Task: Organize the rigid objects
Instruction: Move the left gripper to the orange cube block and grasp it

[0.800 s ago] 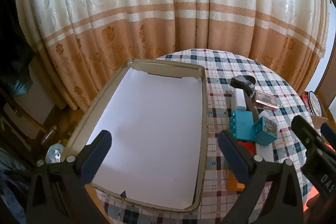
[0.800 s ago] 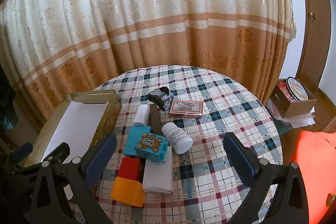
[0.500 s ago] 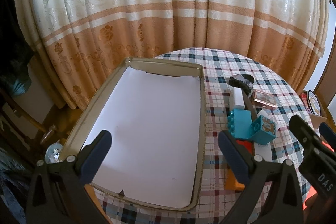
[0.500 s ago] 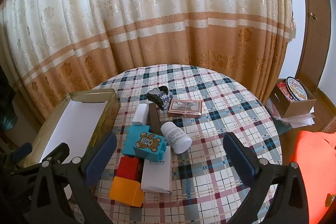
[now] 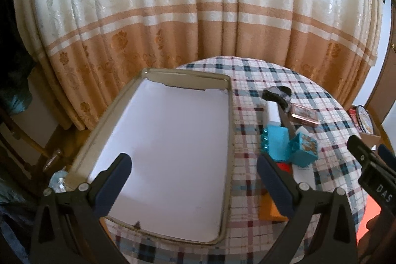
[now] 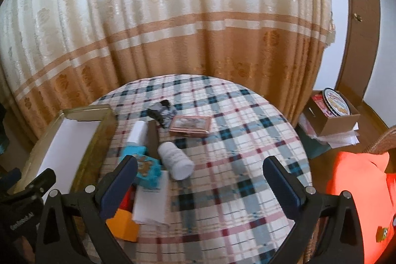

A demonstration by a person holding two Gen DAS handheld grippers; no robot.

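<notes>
Both tools empty, jaws spread wide: my left tool (image 5: 193, 177) hovers over the paper-lined brass-rimmed tray (image 5: 229, 130), my right tool (image 6: 200, 180) above the clutter on the round plaid-clothed surface (image 6: 247, 140).

Step in hand, as I judge it: approach, nothing picked yet; tray holds no objects.

Nearest my right tool: orange block (image 6: 123, 224), flat white box (image 6: 151, 204), teal bear-printed cube (image 6: 148, 171), white ribbed cylindrical bottle (image 6: 175, 160). Farther: pink framed card (image 6: 190, 125), black-and-grey bundle (image 6: 162, 110).

Next move calls for lowering the right tool leftward, straddling one item, probably the bottle across its width.

Versus 0.8 s ago: right view sits lower and closer to the pile; left view nearly unchanged.
</notes>
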